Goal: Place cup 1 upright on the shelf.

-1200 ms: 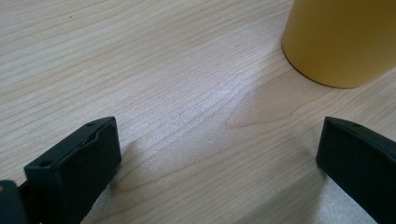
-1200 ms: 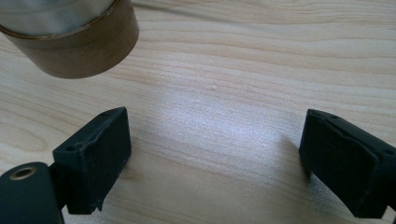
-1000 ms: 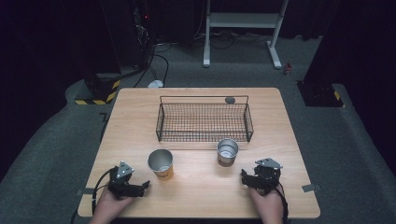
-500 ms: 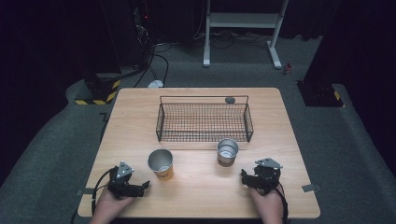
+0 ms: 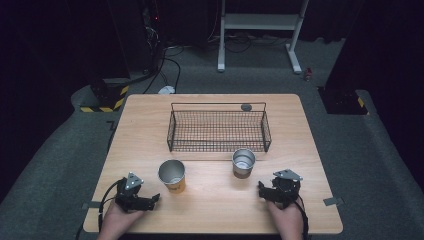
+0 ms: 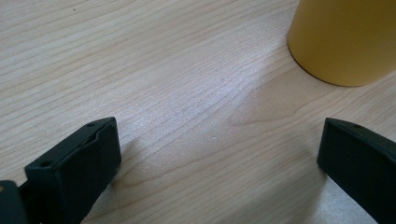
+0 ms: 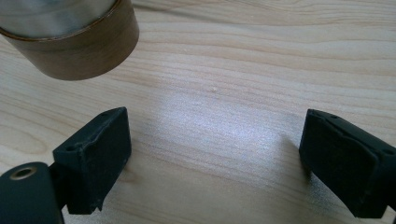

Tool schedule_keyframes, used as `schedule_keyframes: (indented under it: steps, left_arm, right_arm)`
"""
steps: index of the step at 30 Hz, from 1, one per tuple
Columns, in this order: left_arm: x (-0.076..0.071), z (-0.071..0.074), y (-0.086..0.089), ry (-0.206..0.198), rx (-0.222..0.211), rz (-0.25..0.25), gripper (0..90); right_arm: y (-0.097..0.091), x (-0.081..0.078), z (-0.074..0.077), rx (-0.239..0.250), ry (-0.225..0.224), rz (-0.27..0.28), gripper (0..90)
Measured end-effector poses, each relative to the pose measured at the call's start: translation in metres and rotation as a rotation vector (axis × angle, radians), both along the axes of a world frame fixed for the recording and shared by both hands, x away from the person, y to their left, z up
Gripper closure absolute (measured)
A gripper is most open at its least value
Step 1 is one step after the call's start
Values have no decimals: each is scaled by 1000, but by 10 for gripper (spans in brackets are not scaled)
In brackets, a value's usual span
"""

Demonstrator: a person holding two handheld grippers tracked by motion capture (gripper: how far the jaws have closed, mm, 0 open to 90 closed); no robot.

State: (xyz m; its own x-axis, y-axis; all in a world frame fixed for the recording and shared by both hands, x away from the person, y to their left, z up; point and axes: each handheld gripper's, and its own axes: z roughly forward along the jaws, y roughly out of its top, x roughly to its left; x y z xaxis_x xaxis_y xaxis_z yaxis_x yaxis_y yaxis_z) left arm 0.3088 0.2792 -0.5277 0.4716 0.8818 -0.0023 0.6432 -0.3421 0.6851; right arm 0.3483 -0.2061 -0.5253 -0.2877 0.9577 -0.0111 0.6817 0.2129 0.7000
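Note:
A yellow metal cup [image 5: 172,175] stands upright on the wooden table [image 5: 215,210], left of centre; its yellow wall [image 6: 343,39] fills the upper right of the left gripper view. A brown-based metal cup [image 5: 243,163] stands upright right of centre, and its base [image 7: 70,42] shows at the upper left of the right gripper view. My left gripper [image 5: 152,200] rests near the front edge, open, just left of the yellow cup. My right gripper [image 5: 261,189] rests near the front right, open, just below the brown cup. Bare wood lies between both pairs of jaws.
A black wire basket [image 5: 218,131] stands behind the cups in the middle of the table. A small dark round thing [image 5: 246,107] lies behind the basket's far rim. Beyond the table are cables, a striped block [image 5: 102,102] and a white stand's feet [image 5: 257,40].

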Motion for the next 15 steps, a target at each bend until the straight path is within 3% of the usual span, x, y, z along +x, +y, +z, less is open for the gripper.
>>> schedule_keyframes:
  steps: [3,4,15]
  left_arm:
    - [-1,1,0,0,-12,-6,0]
    - [-2,4,0,-25,-13,-10,0]
    - [-9,15,-4,-82,-58,-30,0]
  right_arm:
    - [0,0,0,-2,-2,2,91]
    - [0,0,0,-4,-3,3,91]
    - [0,1,0,-2,-2,2,91]
